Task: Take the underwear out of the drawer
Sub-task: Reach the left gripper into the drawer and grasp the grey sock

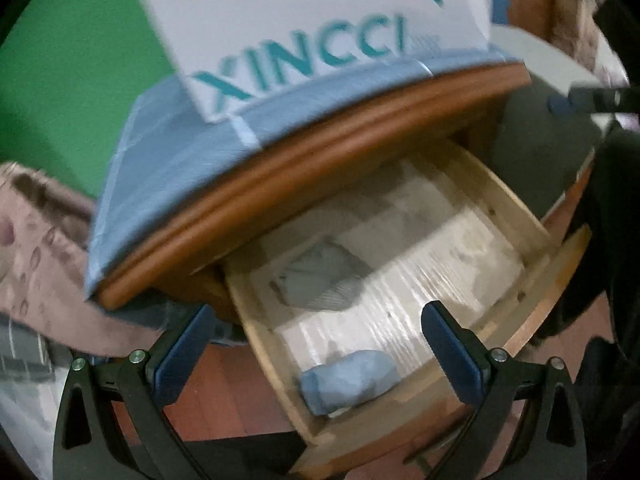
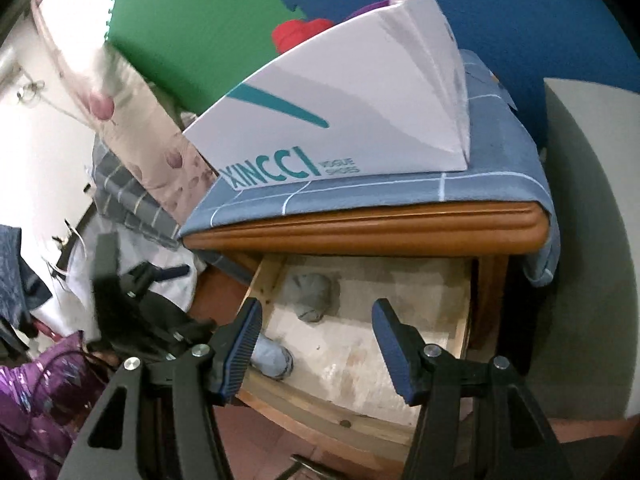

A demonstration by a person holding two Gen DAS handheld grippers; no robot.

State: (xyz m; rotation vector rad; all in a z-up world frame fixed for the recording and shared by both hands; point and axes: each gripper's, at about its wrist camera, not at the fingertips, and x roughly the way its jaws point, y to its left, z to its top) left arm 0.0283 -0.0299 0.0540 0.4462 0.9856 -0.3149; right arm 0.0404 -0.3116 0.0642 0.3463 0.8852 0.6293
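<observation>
The wooden drawer (image 1: 532, 220) (image 2: 264, 276) is pulled out and lined with white paper. A crumpled grey-blue piece of underwear (image 1: 320, 276) (image 2: 314, 296) lies toward the back of it. A light blue rolled piece (image 1: 348, 380) (image 2: 276, 358) rests in a front corner, partly hidden behind a finger in the right wrist view. My left gripper (image 1: 320, 354) hovers open above the drawer, over the light blue roll and apart from it. My right gripper (image 2: 318, 354) is also open above the drawer's front, with nothing between its pads. The left gripper (image 2: 168, 274) shows blurred at the left.
The nightstand top (image 2: 360, 224) carries a blue checked cloth (image 2: 400, 192) and a white XINCCI shoe bag (image 1: 304, 28) (image 2: 340, 120). Floral bedding (image 1: 36, 256) (image 2: 132, 120) lies to the left. A grey wall (image 2: 580, 240) stands to the right, and red floor (image 1: 224, 392) lies below.
</observation>
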